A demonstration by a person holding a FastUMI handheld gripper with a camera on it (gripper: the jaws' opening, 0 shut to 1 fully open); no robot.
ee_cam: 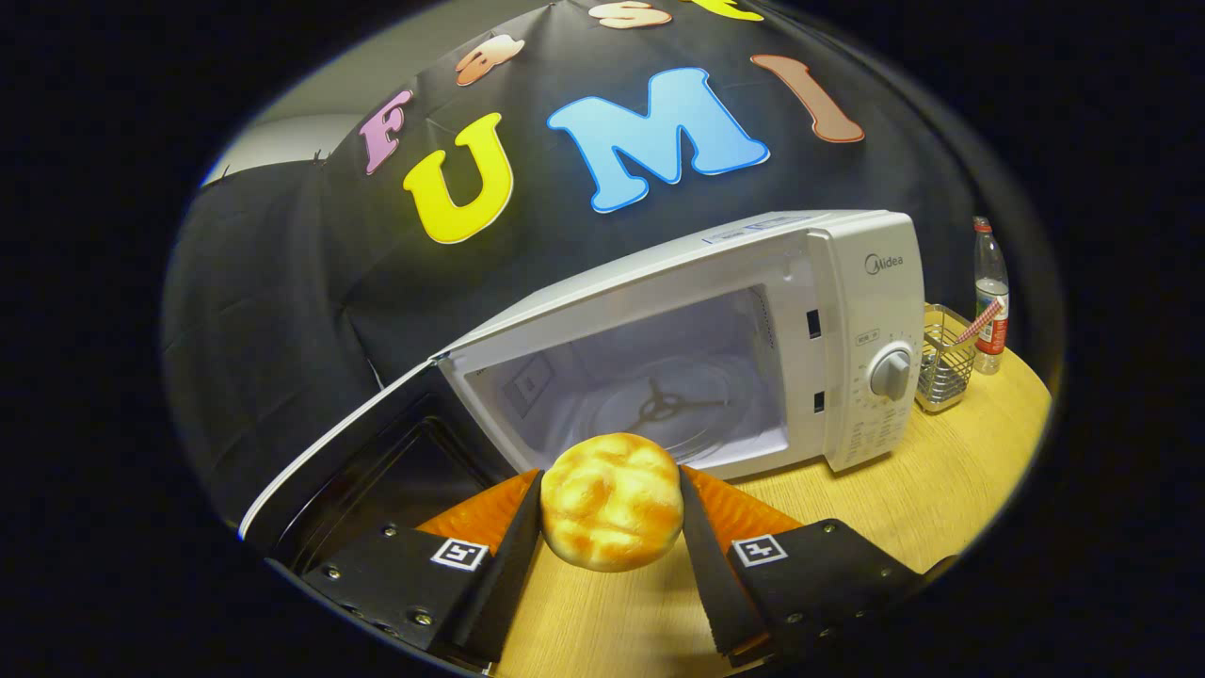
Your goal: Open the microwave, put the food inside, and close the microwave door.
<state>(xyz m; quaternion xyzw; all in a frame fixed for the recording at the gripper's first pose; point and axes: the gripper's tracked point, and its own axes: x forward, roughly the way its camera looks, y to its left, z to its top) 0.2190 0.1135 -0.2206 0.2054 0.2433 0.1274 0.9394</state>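
A: How far along is the task judged to be?

B: The first step is done: the microwave [715, 330] stands on the bench [941, 490] with its door [367, 452] swung wide open toward 9 o'clock of the cavity. The food, a round bun [612, 502], is not yet inside. Placing it and shutting the door are left.

A: Where is the bun held?

B: It is pinched in the claw [610, 527], one finger pressed to each flank, and carried above the bench just in front of the cavity's lower lip. The glass turntable [664, 407] lies beyond it at 12 o'clock.

A: And the pose of the claw?

B: It is aimed almost straight at the opening, rolled a little so the scene appears tilted. The open door sits at 10 o'clock of the fingers, the control dial [891, 373] at 2 o'clock.

A: Anything else nearby?

B: A wire basket [944, 372] and a bottle [989, 297] are seen at 3 o'clock of the microwave, well apart from the path.
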